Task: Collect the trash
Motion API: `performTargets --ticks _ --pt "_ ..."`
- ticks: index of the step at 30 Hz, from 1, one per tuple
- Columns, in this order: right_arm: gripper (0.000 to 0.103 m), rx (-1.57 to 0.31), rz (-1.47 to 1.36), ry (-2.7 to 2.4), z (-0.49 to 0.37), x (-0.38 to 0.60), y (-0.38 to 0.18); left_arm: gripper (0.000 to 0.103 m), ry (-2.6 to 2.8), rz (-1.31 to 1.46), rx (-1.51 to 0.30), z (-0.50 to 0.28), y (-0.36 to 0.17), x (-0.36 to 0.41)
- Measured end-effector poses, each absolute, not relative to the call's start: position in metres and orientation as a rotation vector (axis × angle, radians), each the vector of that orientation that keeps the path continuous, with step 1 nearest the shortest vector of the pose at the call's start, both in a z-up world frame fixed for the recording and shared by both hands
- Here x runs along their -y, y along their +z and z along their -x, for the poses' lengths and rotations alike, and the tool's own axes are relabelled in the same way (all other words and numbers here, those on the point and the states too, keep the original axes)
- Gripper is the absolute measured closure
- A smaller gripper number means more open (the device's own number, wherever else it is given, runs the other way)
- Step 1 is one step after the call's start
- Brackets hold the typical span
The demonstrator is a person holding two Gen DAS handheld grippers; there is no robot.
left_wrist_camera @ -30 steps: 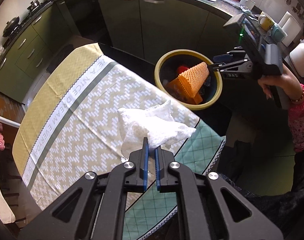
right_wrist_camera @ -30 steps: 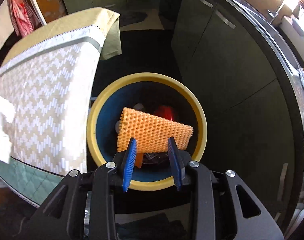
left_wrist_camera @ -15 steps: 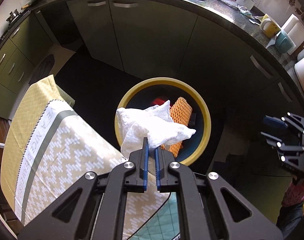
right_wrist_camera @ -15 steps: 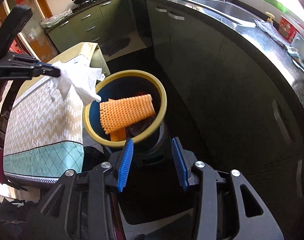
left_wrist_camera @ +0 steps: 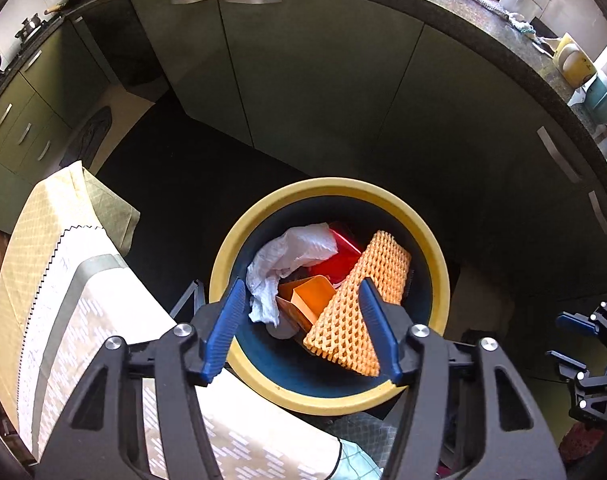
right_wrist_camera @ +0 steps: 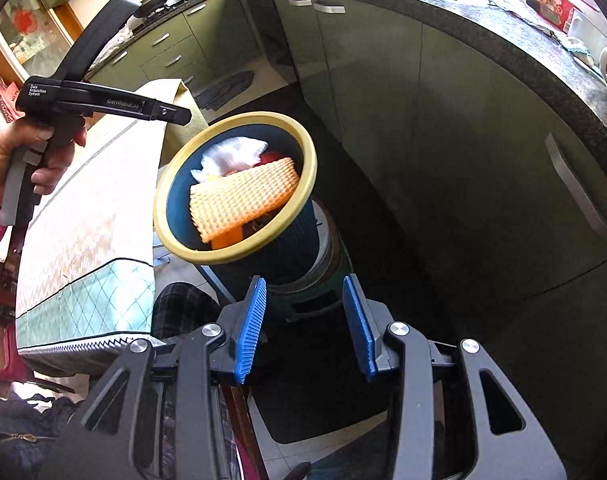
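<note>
A dark blue bin with a yellow rim (left_wrist_camera: pixel 435 256) (right_wrist_camera: pixel 307 148) stands on the floor beside the table. Inside lie a crumpled white tissue (left_wrist_camera: pixel 291 256) (right_wrist_camera: pixel 233 152), an orange foam net (left_wrist_camera: pixel 359 308) (right_wrist_camera: pixel 243 196), a red item (left_wrist_camera: pixel 343 252) and orange packaging (left_wrist_camera: pixel 311 296). My left gripper (left_wrist_camera: pixel 301 326) is open and empty directly above the bin; it also shows in the right wrist view (right_wrist_camera: pixel 179 114). My right gripper (right_wrist_camera: pixel 303 328) is open and empty, held back from the bin above the floor.
The table with a patterned cloth (left_wrist_camera: pixel 83 320) (right_wrist_camera: pixel 91 208) sits left of the bin. Green kitchen cabinets (left_wrist_camera: pixel 303 80) (right_wrist_camera: pixel 443 140) under a dark counter curve behind it. A dark mat (right_wrist_camera: pixel 331 380) lies on the floor below the right gripper.
My left gripper moved over the bin, opened and let go of the white tissue, which now lies in the bin. My right gripper drew back from the bin, open.
</note>
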State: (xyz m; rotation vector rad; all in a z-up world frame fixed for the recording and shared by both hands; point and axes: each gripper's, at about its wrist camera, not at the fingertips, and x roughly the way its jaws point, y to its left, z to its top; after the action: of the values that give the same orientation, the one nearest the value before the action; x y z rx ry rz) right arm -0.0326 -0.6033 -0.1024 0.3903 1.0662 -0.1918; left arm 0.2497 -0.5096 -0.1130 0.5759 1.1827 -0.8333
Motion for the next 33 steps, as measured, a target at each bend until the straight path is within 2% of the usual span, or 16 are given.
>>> performTargets --ticks 3,7,9,11,14,16,21,23,29,33 --pt "0.058 -1.051 -0.403 -0.173 0.041 0.591 -0.104 0.047 -0.877 -0.532 -1.168 -0.238 -0.097 0.489" --pt "0.055 -1.028 -0.39 -0.154 0.052 0.567 -0.105 0.045 -0.911 -0.462 -1.054 -0.206 -0.07 0.436" --pt "0.05 -1.008 -0.368 -0.144 0.054 0.553 -0.103 0.037 -0.885 -0.427 -0.958 -0.187 -0.055 0.398" --pt "0.046 -0.984 -0.345 -0.126 0.052 0.533 -0.101 0.023 -0.844 -0.383 -0.843 -0.164 -0.039 0.358" --pt "0.033 -0.948 -0.311 -0.074 0.052 0.5 -0.098 0.014 -0.735 -0.328 -0.662 -0.125 -0.023 0.289" --pt "0.029 -0.916 -0.27 -0.057 0.052 0.479 -0.093 0.009 -0.638 -0.312 -0.573 -0.101 -0.019 0.248" --pt "0.008 -0.813 -0.159 -0.032 0.05 0.427 -0.076 0.007 -0.452 -0.199 -0.549 -0.057 -0.024 0.155" --pt "0.005 -0.773 -0.151 0.014 0.052 0.408 -0.069 0.007 -0.381 -0.147 -0.551 -0.045 -0.026 0.122" --pt "0.005 -0.679 -0.071 0.021 0.066 0.366 -0.045 0.007 -0.221 -0.022 -0.538 -0.004 -0.029 0.049" --pt "0.005 -0.659 -0.071 -0.012 0.083 0.36 -0.033 0.007 -0.184 -0.014 -0.54 0.013 -0.028 0.032"
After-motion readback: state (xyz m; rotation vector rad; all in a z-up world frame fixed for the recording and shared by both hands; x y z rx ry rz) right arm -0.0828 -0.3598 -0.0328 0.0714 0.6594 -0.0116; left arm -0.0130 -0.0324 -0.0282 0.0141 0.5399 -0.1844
